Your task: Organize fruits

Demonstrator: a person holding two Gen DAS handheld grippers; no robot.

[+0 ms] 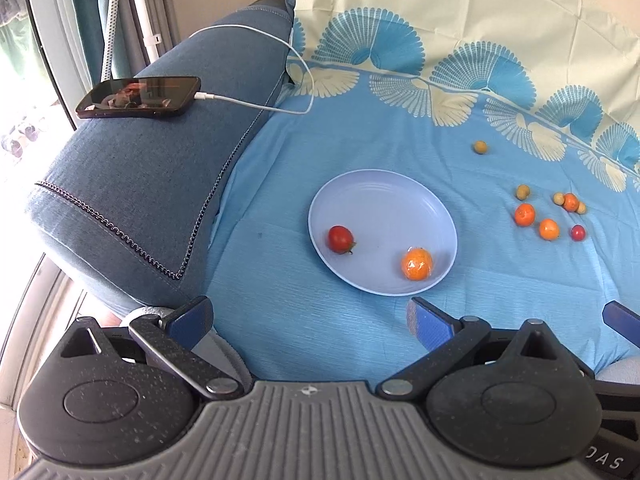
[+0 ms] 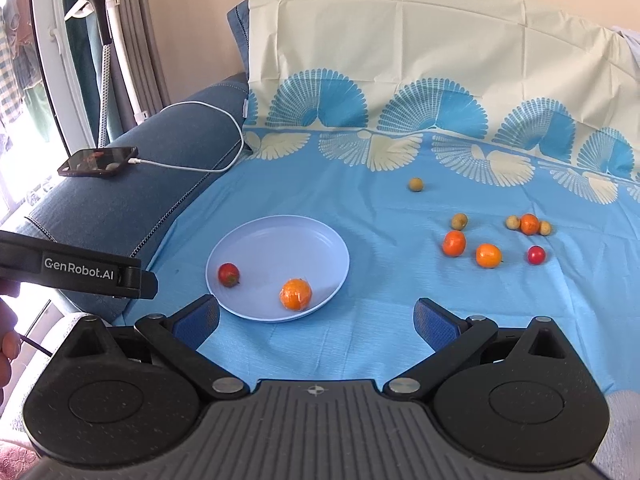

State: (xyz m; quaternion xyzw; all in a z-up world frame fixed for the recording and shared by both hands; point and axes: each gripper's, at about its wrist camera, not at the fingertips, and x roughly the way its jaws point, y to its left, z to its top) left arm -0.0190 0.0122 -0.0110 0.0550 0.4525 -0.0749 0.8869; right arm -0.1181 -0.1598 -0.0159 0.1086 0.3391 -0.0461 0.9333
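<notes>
A pale blue plate [image 1: 384, 200] [image 2: 280, 240] lies on the blue cloth and holds a red tomato [image 1: 341, 239] [image 2: 228, 274] and a wrapped orange [image 1: 417, 264] [image 2: 296, 293]. To its right lie loose fruits: small oranges [image 1: 525, 214] [image 2: 454, 242], a red cherry tomato [image 1: 577, 233] [image 2: 536, 255] and small yellow-green fruits [image 1: 480, 147] [image 2: 416, 184]. My left gripper [image 1: 308, 320] is open and empty, just in front of the plate. My right gripper [image 2: 316, 320] is open and empty, in front of the plate's right edge.
A blue sofa arm [image 1: 140, 184] at the left carries a phone [image 1: 138, 97] [image 2: 98, 161] on a white charging cable [image 1: 296, 80]. The left gripper's body [image 2: 80, 272] shows at the left of the right wrist view. A garment steamer [image 2: 96, 8] stands by the window.
</notes>
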